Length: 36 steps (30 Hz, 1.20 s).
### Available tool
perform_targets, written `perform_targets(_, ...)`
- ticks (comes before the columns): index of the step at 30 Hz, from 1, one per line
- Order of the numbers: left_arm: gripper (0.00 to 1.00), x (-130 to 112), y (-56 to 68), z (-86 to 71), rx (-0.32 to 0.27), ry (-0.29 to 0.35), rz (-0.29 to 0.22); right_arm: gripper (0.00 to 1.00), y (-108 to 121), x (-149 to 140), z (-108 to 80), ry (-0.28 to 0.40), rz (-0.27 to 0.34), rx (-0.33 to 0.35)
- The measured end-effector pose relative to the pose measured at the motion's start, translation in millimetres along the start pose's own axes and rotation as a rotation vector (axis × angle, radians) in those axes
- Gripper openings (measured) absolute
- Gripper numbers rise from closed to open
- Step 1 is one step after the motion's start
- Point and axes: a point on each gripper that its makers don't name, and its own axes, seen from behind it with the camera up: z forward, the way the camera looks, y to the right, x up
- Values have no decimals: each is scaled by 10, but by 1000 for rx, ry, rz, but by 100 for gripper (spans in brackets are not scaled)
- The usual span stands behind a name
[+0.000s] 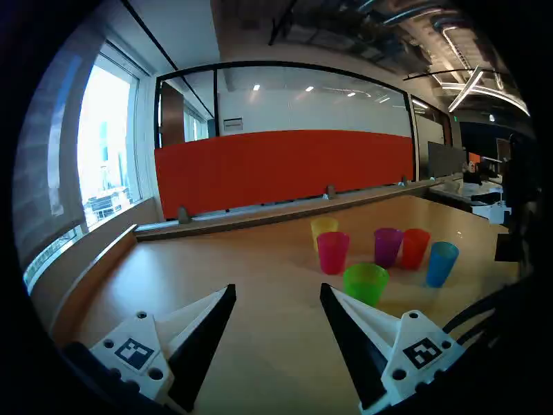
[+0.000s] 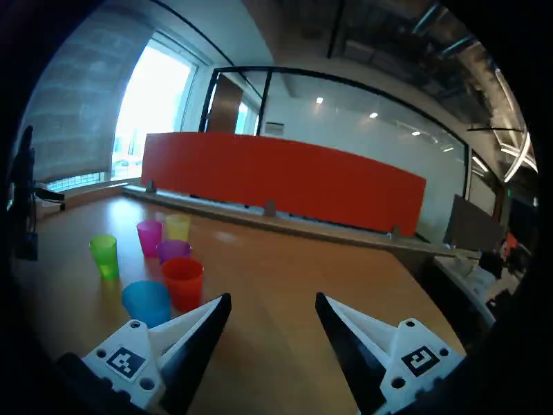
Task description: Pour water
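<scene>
Several plastic cups stand grouped on a wooden table [image 1: 263, 346]. In the left gripper view the green cup [image 1: 365, 283] is nearest, just ahead of my right finger, with pink [image 1: 333, 252], yellow [image 1: 323, 228], purple [image 1: 387, 247], red [image 1: 415, 248] and blue [image 1: 440, 263] cups behind. My left gripper [image 1: 278, 292] is open and holds nothing. In the right gripper view the blue cup [image 2: 147, 301] and red cup [image 2: 183, 283] sit just beyond the left finger, with purple [image 2: 173, 250], pink [image 2: 149, 237], yellow [image 2: 177, 226] and green [image 2: 104, 255] farther off. My right gripper [image 2: 272, 299] is open, holding nothing.
An orange divider panel [image 1: 276, 166] runs along the table's far edge, with a glass wall behind it. Bright windows [image 1: 104, 152] lie to the left. A dark stand [image 2: 24, 200] rises at the table's left edge in the right gripper view. Desks with clutter [image 2: 477, 270] stand beyond the table.
</scene>
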Motion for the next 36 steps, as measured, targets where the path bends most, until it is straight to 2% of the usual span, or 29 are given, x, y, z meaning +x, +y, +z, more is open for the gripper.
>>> perform_targets(7,90,117,-117,-83,49,61,-22,94,125,258,68,127,47,-70)
perform_targets(14,90,220,-210,-121,83,115,-47,94,196,338,109,190,105,-109)
perform_targets(19,90,289,-230,-110,93,153,-65,94,199,376,155,231,148,-130)
perform_targets(23,90,310,-251,-87,102,173,-82,94,164,362,214,240,174,-124)
perform_targets(29,90,288,-303,-47,120,191,-107,94,161,360,255,249,178,-132)
perform_targets(36,90,297,-380,-14,162,221,-97,94,75,323,279,235,158,-128)
